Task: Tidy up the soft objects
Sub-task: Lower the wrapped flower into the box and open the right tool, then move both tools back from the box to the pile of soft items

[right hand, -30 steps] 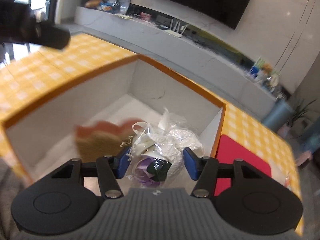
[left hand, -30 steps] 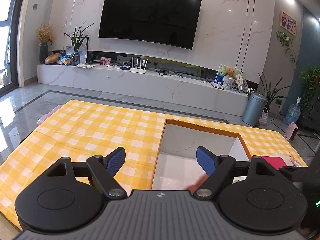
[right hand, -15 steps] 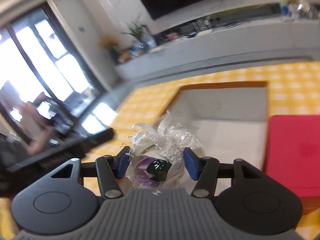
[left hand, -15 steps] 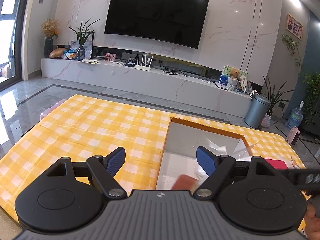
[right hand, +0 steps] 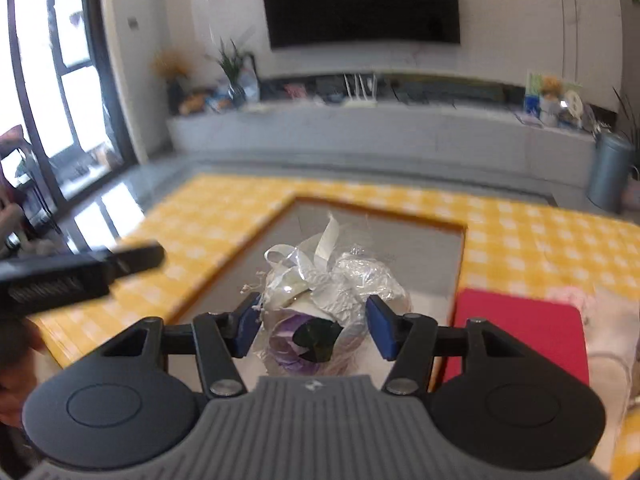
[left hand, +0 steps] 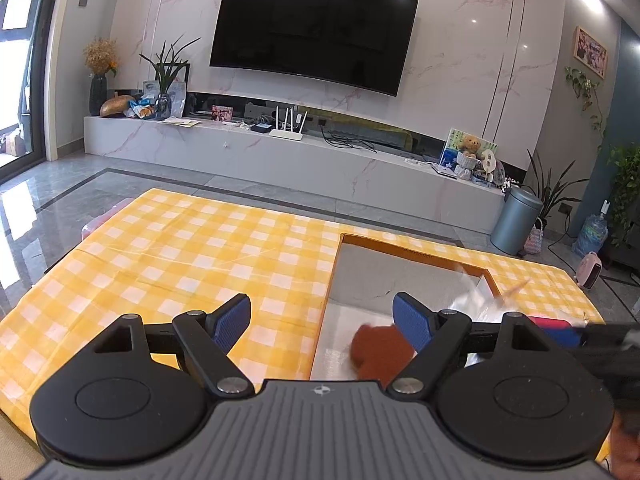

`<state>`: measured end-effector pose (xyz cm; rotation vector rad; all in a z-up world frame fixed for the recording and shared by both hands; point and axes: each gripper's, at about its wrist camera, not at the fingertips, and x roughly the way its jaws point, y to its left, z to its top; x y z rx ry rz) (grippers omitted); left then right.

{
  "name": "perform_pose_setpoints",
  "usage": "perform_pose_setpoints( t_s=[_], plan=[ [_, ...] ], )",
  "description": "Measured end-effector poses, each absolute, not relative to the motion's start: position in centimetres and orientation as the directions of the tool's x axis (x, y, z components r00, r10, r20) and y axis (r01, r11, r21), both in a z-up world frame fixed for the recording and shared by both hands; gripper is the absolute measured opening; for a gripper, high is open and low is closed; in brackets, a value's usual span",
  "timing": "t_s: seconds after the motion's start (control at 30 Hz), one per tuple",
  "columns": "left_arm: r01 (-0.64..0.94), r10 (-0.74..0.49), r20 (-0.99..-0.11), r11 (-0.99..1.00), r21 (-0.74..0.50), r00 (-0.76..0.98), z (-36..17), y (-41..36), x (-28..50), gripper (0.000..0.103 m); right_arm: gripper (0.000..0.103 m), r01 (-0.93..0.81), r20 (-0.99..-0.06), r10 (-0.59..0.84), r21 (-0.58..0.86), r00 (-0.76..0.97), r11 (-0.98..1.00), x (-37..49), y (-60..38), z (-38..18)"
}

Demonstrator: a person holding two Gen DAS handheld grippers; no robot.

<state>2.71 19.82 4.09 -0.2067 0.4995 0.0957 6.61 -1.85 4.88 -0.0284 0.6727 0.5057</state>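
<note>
My right gripper (right hand: 314, 326) is shut on a crinkly cellophane bundle (right hand: 332, 300) with a white ribbon and a purple flower inside, and holds it above the open white box (right hand: 400, 216) with an orange rim. In the left wrist view my left gripper (left hand: 322, 322) stands open with nothing between its blue pads, over the near left edge of that box (left hand: 334, 272). A reddish-brown soft thing (left hand: 376, 350) lies on the box floor, partly hidden behind the left gripper's right finger. The bundle's cellophane (left hand: 476, 300) shows at the box's right side.
The box sits in a table under a yellow checked cloth (left hand: 180, 256). A flat red piece (right hand: 520, 332) lies right of the box, with a white and pink cloth (right hand: 612, 320) beyond it. The left gripper's body (right hand: 80, 272) shows at the left of the right wrist view.
My right gripper has risen and rolled with the bundle still in it, and its view has swung back to face the TV wall. The left gripper stayed put.
</note>
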Motion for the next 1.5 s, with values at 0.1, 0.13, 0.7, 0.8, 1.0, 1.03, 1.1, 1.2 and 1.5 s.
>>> perform_pose_setpoints(
  t_s=[0.1,0.13,0.7,0.8,1.0,1.03,1.1,1.2,1.5],
  plan=[
    [-0.141,0.041,-0.488,0.975,-0.170,0.872,4.0,19.7,2.8,0.095,0.056,-0.447,-0.655,0.404,0.112,0.638,0.887,7.0,-1.1,3.1],
    [-0.142,0.042,-0.490,0.975,-0.169,0.871,4.0,19.7,2.8,0.095,0.056,-0.449,-0.658,0.396,0.097,0.640,0.888,7.1,-0.7,2.6],
    [-0.153,0.050,-0.501,0.974,-0.168,0.864,3.7,20.1,2.9,0.095,0.065,-0.551,-0.672,0.516,0.188,0.531,0.813,7.6,4.7,0.2],
    [-0.159,0.051,-0.498,0.971,-0.178,0.866,3.9,20.2,2.7,0.095,0.078,-0.567,-0.673,0.522,0.182,0.524,0.804,7.4,4.6,0.3],
    [-0.165,0.067,-0.490,0.973,-0.159,0.869,4.3,19.9,2.4,0.095,0.098,-0.576,-0.646,0.539,0.182,0.540,0.797,7.2,4.2,1.0],
    [-0.166,0.072,-0.481,0.974,-0.155,0.874,4.6,19.8,2.2,0.095,0.099,-0.578,-0.638,0.542,0.180,0.547,0.796,7.2,4.0,1.4],
    [-0.163,0.068,-0.468,0.973,-0.165,0.881,5.1,19.7,1.9,0.095,0.100,-0.586,-0.618,0.547,0.167,0.564,0.793,6.9,3.5,2.1],
    [-0.147,0.052,-0.451,0.973,-0.178,0.891,5.8,19.1,1.4,0.095,0.100,-0.592,-0.586,0.550,0.143,0.595,0.793,6.3,2.6,3.8],
    [-0.054,-0.027,-0.394,0.980,-0.193,0.919,8.5,15.6,0.0,0.095,0.100,-0.564,-0.572,0.477,0.030,0.668,0.825,5.0,-4.0,8.6]
  ],
)
